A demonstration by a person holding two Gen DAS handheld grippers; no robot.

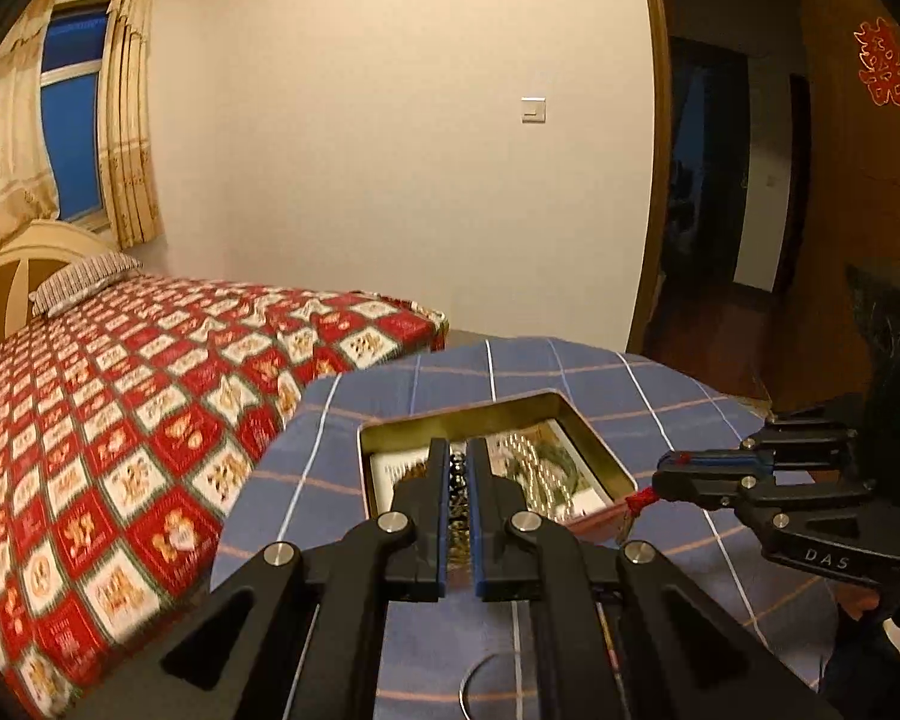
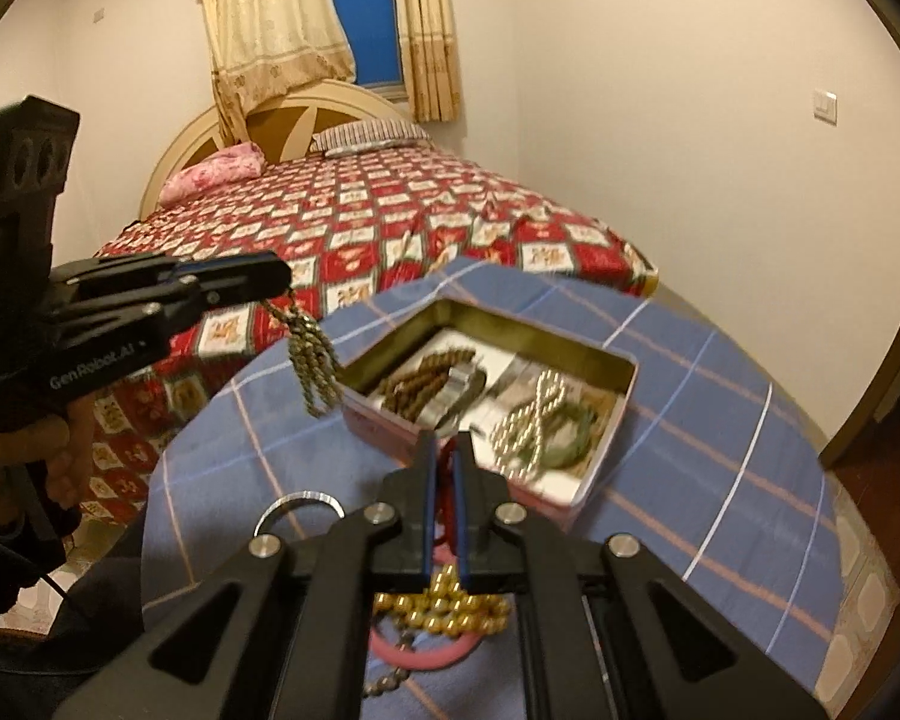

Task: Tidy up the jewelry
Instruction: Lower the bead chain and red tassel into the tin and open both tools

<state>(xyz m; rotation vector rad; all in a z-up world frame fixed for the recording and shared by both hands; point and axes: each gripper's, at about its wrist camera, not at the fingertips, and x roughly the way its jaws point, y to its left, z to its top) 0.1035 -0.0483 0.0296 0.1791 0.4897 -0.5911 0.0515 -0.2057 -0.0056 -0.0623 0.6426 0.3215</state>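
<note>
The left gripper [image 2: 279, 279] has its jaws clenched on a bronze-coloured bead chain [image 2: 313, 363], which dangles free just outside the near-left corner of the open tin [image 2: 624, 402], presumably lifted clear so it can be lowered in without snagging the rim. The right gripper [image 2: 445, 450] is likewise clamped, on a red cord [image 1: 641, 501] whose gold beads [image 2: 444, 603] hang beneath it above the blue checked worktop [image 2: 720, 420] (held by the cord, likely because the beads themselves would slip). Already in the tin lie a brown bead strand [image 2: 417, 378], a pearly strand [image 2: 534, 414] and a green bangle [image 2: 579, 435]. A silver ring [image 2: 299, 504] and a pink bangle [image 2: 426, 657] wait on the cloth. Readable writing: "GenRobot.AI" on the left gripper's body, "DAS" on the right one's.
</note>
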